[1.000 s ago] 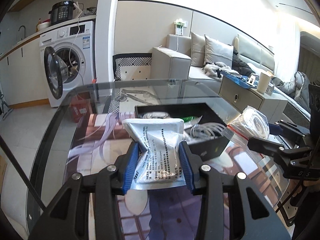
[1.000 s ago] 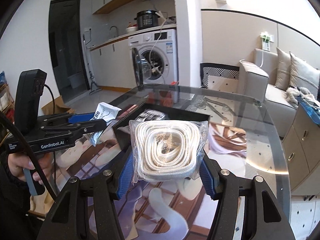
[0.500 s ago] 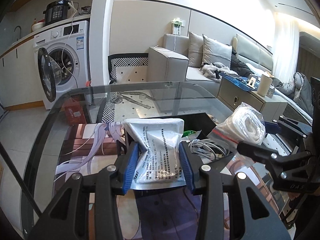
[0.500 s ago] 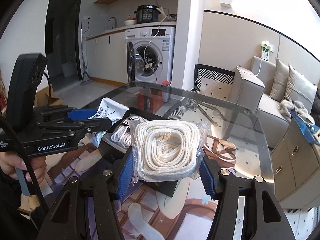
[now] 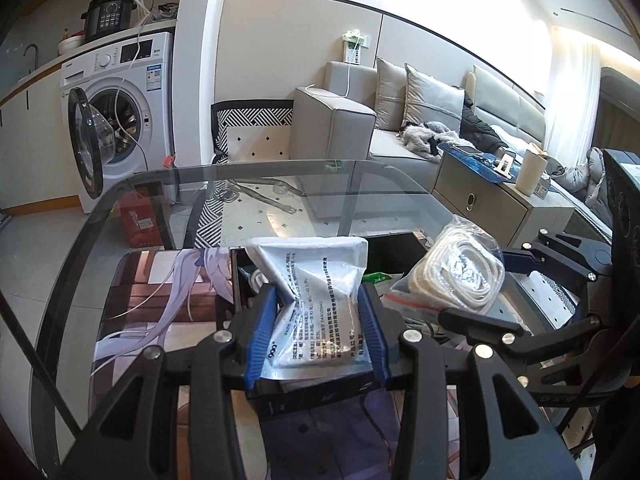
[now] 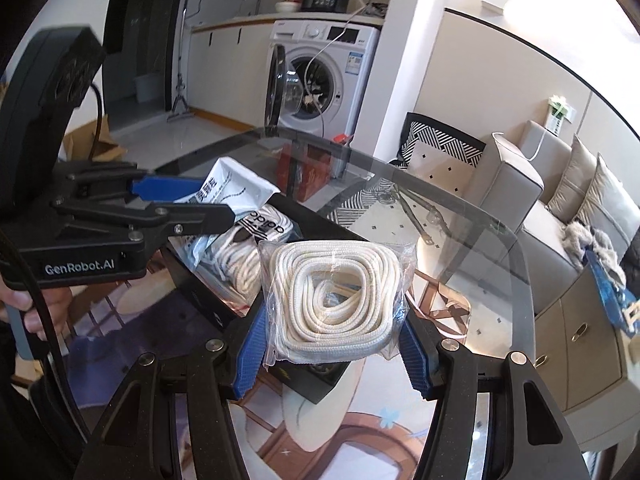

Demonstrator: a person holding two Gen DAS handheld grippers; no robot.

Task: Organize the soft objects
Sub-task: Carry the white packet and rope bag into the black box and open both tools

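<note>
My left gripper (image 5: 318, 332) is shut on a white printed pouch (image 5: 320, 296) and holds it over the black box (image 5: 320, 394). My right gripper (image 6: 332, 340) is shut on a clear bag of coiled white rope (image 6: 332, 296), also above the box (image 6: 200, 292). The rope bag shows at the right in the left wrist view (image 5: 460, 276). The pouch and left gripper show at the left in the right wrist view (image 6: 228, 192). A bag of white laces with an adidas label (image 6: 248, 248) lies inside the box.
The box sits on an illustrated mat (image 5: 160, 300) on a glass table (image 5: 280, 184). A washing machine (image 5: 116, 112) with its door open stands beyond the table. A grey sofa (image 5: 400, 120) and a cabinet (image 5: 492, 208) are to the right.
Both grippers have moved forward with their loads and now hang over the black box; the box sits closer and lower in both views.
</note>
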